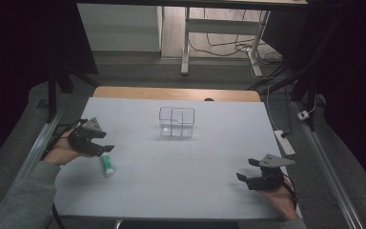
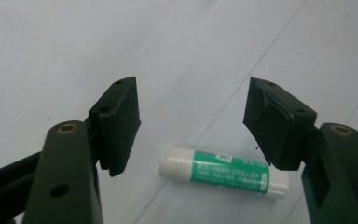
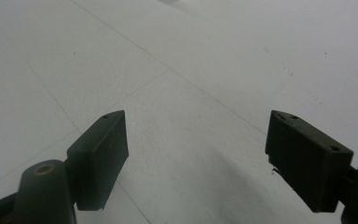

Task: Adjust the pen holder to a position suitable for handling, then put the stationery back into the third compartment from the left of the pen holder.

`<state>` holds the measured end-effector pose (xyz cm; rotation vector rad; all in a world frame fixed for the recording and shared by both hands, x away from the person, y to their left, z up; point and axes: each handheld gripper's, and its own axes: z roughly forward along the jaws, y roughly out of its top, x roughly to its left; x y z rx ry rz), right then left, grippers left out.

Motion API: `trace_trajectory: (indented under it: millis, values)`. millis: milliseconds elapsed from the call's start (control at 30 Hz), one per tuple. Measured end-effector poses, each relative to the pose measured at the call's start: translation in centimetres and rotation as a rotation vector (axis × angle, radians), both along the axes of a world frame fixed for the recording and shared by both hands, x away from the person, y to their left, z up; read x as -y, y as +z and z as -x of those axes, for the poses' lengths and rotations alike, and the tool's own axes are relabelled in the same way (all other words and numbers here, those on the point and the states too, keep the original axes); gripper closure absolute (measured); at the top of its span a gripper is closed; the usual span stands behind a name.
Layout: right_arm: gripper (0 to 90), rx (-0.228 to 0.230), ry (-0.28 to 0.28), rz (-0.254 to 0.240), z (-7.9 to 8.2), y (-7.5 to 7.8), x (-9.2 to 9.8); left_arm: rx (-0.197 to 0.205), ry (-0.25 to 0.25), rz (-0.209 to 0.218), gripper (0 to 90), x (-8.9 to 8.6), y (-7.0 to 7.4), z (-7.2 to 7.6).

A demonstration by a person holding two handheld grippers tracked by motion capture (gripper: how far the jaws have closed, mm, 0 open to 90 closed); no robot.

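Observation:
A glue stick [image 1: 107, 165] with a green label and white cap lies flat on the white table sheet [image 1: 181, 171] at the left. My left gripper [image 1: 106, 148] hovers just above its far end, jaws open. In the left gripper view the glue stick [image 2: 223, 176] lies crosswise below and between the two black pads [image 2: 119, 122], touching neither. My right gripper [image 1: 247, 170] rests low near the right front of the sheet, jaws open with nothing between them; the right gripper view has its pads [image 3: 98, 156] over bare sheet.
A clear compartmented box [image 1: 177, 122] stands at the middle back of the sheet. The wooden table edge [image 1: 176, 93] runs behind it. A power strip [image 1: 284, 141] and cables lie on the floor to the right.

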<state>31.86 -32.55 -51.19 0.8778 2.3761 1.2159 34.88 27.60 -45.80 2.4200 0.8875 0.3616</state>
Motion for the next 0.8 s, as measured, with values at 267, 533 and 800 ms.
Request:
trace_trajectory:
  millis: [267,533,800]
  values:
    - [20.2,-0.001,-0.001,0.001,0.0,0.0,0.0,-0.024,0.0,-0.031,34.6,-0.2,0.0,0.7]
    - [20.2,-0.002,-0.003,0.0,0.1,0.0,0.0,-0.075,0.092,-0.025,33.5,-0.3,-0.3,1.6]
    - [20.4,0.009,0.008,-0.03,0.1,0.3,0.1,-0.097,0.211,0.012,32.4,-0.1,-0.1,2.5]
